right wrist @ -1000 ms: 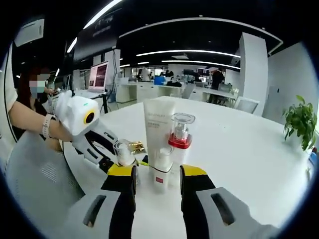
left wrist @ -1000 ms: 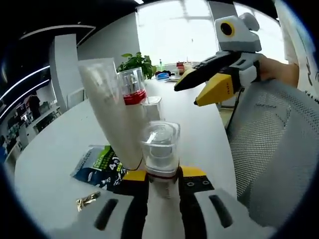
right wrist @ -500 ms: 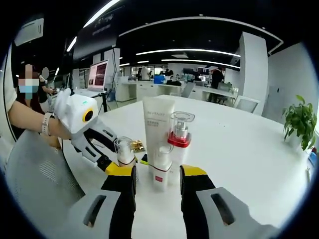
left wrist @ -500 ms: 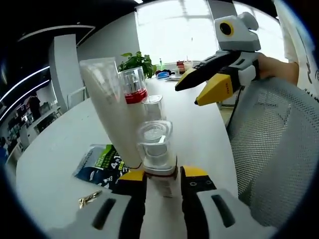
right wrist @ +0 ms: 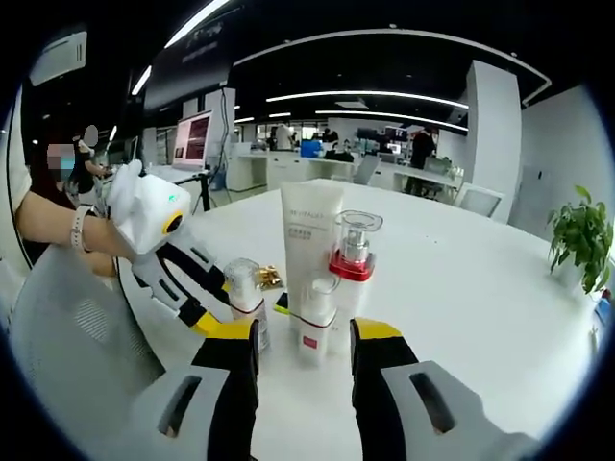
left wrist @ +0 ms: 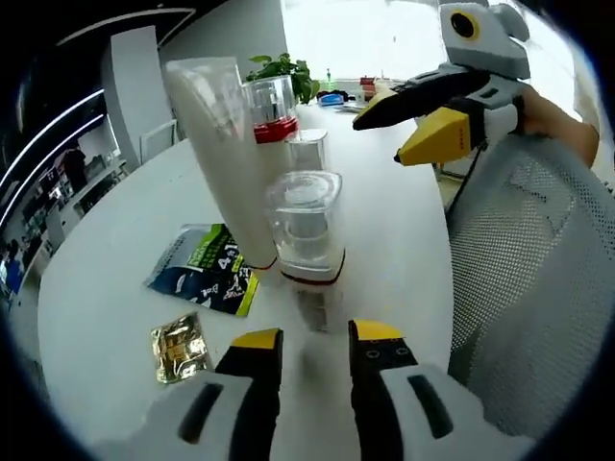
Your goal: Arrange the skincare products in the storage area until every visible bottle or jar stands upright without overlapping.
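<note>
- Since half a second ago, the left gripper [left wrist: 315,346] is seen pulled back from the clear-capped bottle [left wrist: 307,235]; a gap of white table [left wrist: 106,288] now shows between the jaw tips and the bottle base.
- Left jaws are spread, nothing between them; the bottle is left standing by itself, so the placement looks done (judged).
- In the right gripper view, the left gripper [right wrist: 207,312] is seen just beside the same bottle [right wrist: 245,298], tips near its base; contact cannot be told.
- Right gripper [right wrist: 303,351] is held with jaws spread, nothing pinched; the small white bottle [right wrist: 315,322] stands ahead between the tips, apart from them.
- In the left gripper view, the right gripper [left wrist: 423,115] is seen raised above the table edge, jaws apart.
- Products are clustered mid-table, all upright: tall white tube [left wrist: 226,163] cap-down, red-collared pump bottle [left wrist: 274,106], small white bottle, clear-capped bottle.
- Items stand close, some just beside each other; touching cannot be told.
- Clear-capped bottle: transparent square-ish cap, dark red band below.
- A green sachet [left wrist: 205,283] and a gold foil packet [left wrist: 180,346] are lying flat beside the cluster.
- Task is judged near finished.
</note>
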The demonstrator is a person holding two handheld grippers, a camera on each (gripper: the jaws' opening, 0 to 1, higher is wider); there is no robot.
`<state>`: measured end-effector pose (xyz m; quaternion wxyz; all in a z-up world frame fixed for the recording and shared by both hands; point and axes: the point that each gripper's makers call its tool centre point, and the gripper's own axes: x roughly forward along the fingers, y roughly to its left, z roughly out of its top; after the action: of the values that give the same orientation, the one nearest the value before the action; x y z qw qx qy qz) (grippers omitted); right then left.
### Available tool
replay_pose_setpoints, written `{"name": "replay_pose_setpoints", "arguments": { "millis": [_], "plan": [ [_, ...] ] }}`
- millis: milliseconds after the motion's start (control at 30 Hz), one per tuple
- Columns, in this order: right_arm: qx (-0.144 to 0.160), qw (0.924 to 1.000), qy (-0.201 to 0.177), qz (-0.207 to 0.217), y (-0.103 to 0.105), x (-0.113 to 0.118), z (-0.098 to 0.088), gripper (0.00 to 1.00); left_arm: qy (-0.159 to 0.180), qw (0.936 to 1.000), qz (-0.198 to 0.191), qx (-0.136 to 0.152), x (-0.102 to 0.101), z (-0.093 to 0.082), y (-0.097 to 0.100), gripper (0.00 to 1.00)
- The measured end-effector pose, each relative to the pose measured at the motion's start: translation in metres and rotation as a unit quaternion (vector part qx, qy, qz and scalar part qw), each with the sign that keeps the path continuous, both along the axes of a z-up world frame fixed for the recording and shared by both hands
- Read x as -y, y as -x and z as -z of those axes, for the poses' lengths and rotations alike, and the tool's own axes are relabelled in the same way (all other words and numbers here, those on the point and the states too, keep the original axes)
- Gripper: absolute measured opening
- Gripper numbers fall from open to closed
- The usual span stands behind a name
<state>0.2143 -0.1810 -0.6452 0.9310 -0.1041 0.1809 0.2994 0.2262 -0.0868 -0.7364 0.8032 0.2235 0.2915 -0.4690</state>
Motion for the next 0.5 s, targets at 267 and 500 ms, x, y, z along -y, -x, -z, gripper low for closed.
{"name": "replay_pose_setpoints", "arguments": {
  "millis": [267,500],
  "plan": [
    [-0.003,1.0,0.0,0.004,0.0,0.001,0.001,0.4,0.036,0.9982,-0.031,-0.037,0.009,-0.008,-0.003,0.13],
    [-0.002,0.9999,-0.005,0.01,-0.001,0.004,0.0,0.4,0.021,0.999,-0.021,-0.034,0.016,-0.007,0.001,0.1]
  ]
}}
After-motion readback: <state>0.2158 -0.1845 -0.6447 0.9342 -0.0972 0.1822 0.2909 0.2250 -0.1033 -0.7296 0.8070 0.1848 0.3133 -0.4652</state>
